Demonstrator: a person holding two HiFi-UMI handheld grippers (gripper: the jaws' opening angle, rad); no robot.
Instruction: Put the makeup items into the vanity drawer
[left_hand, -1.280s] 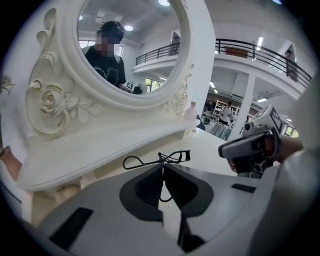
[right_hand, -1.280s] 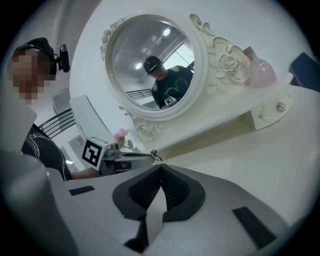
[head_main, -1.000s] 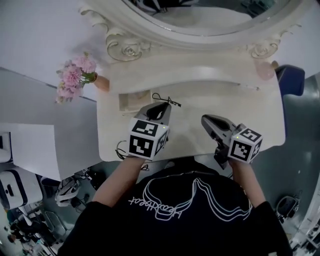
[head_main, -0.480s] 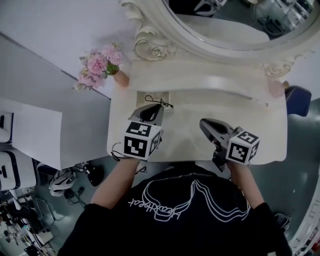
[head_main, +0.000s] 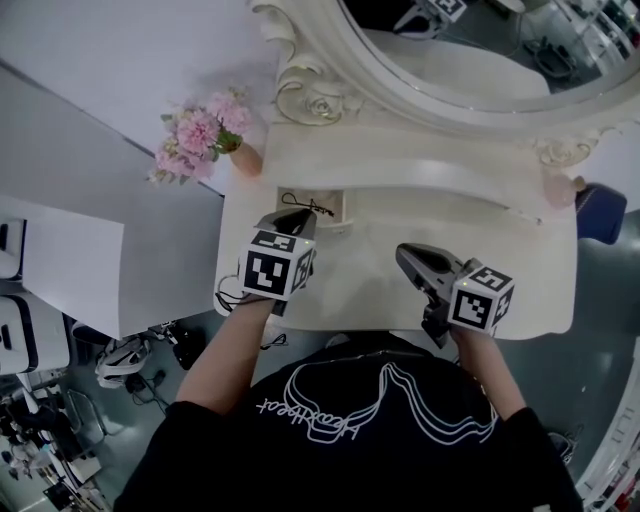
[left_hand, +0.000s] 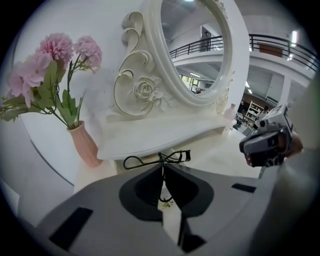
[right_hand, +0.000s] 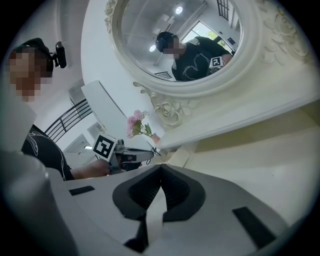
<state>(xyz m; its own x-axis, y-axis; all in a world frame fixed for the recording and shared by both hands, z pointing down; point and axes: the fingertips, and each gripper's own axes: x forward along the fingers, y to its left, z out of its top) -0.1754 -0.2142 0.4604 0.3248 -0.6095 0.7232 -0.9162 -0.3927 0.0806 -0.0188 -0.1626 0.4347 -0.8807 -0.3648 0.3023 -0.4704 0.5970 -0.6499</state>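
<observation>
A black wire eyelash curler (head_main: 305, 206) (left_hand: 159, 159) sticks out of my left gripper (head_main: 297, 216) (left_hand: 162, 169), which is shut on it. The curler's tip hangs over a small pulled-out drawer (head_main: 335, 211) under the left end of the vanity's raised shelf (head_main: 420, 165). My right gripper (head_main: 404, 256) (right_hand: 160, 169) hovers shut and empty over the right half of the cream vanity top (head_main: 370, 290). The left gripper (right_hand: 134, 156) also shows in the right gripper view, and the right gripper (left_hand: 265, 145) in the left gripper view.
Pink flowers (head_main: 198, 135) in a pink vase (head_main: 245, 160) stand at the back left corner. An oval ornate mirror (head_main: 480, 50) rises behind the shelf. A small pink bottle (head_main: 560, 186) sits at the shelf's right end, next to a blue seat (head_main: 602, 212).
My left gripper has carried the curler back and left, close to the small drawer. The right gripper has shifted only a little.
</observation>
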